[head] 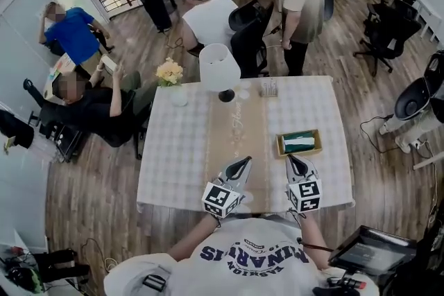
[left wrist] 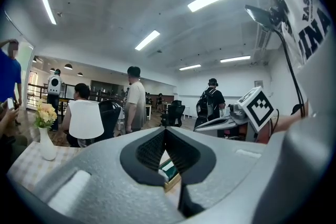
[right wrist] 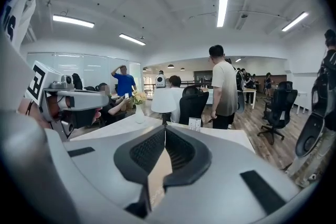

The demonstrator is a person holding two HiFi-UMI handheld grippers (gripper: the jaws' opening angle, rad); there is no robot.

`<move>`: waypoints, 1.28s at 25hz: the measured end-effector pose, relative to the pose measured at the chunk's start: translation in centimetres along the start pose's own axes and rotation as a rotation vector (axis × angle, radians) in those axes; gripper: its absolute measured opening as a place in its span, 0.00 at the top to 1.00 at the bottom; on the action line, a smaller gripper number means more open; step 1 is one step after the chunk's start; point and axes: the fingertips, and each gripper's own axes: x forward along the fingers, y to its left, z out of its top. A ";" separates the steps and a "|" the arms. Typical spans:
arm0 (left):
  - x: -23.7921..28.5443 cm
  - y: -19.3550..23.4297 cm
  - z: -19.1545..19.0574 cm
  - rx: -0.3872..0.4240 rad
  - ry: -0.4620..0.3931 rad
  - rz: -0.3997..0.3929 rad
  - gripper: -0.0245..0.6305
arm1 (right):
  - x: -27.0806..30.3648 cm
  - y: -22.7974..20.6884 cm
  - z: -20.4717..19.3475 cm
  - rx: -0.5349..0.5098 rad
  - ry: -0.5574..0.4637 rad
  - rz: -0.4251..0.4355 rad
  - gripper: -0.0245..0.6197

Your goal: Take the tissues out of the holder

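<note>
A wooden tissue holder (head: pixel 299 143) with a green-and-white tissue pack in it lies on the right half of the checked tablecloth (head: pixel 180 149). My right gripper (head: pixel 291 158) hovers just in front of the holder's near left corner, jaws shut and empty. My left gripper (head: pixel 246 160) is over the beige runner (head: pixel 236 128), a little left of the holder, also shut with nothing in it. In the left gripper view the jaws (left wrist: pixel 165 129) meet, and a corner of the holder (left wrist: pixel 170 169) shows below them. The right gripper view has shut jaws (right wrist: pixel 165 127) over the runner (right wrist: pixel 157 176).
At the table's far side stand a white-shaded lamp (head: pixel 219 67), a vase of flowers (head: pixel 171 75) and a small clear holder (head: pixel 268 88). People sit and stand beyond the far edge (head: pixel 208 17). A monitor (head: pixel 371 253) sits near my right.
</note>
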 end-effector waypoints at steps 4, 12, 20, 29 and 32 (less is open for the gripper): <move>-0.6 0.6 -0.4 0.007 0.006 0.004 0.96 | 0.8 -0.2 -1.6 0.020 0.067 0.007 0.95; -1.8 2.0 -1.8 -0.018 0.004 0.035 0.96 | 4.2 -2.1 -6.8 0.081 0.241 0.028 0.80; -4.1 3.5 -1.9 -0.051 0.007 0.069 0.96 | 9.8 -8.0 -12.2 0.047 0.466 -0.086 0.27; -6.0 6.2 -3.9 -0.088 0.033 0.160 0.96 | 15.6 -15.5 -22.0 0.145 0.841 -0.145 0.05; -6.3 6.8 -4.2 -0.094 0.040 0.190 0.96 | 16.9 -16.6 -24.5 0.172 0.937 -0.122 0.05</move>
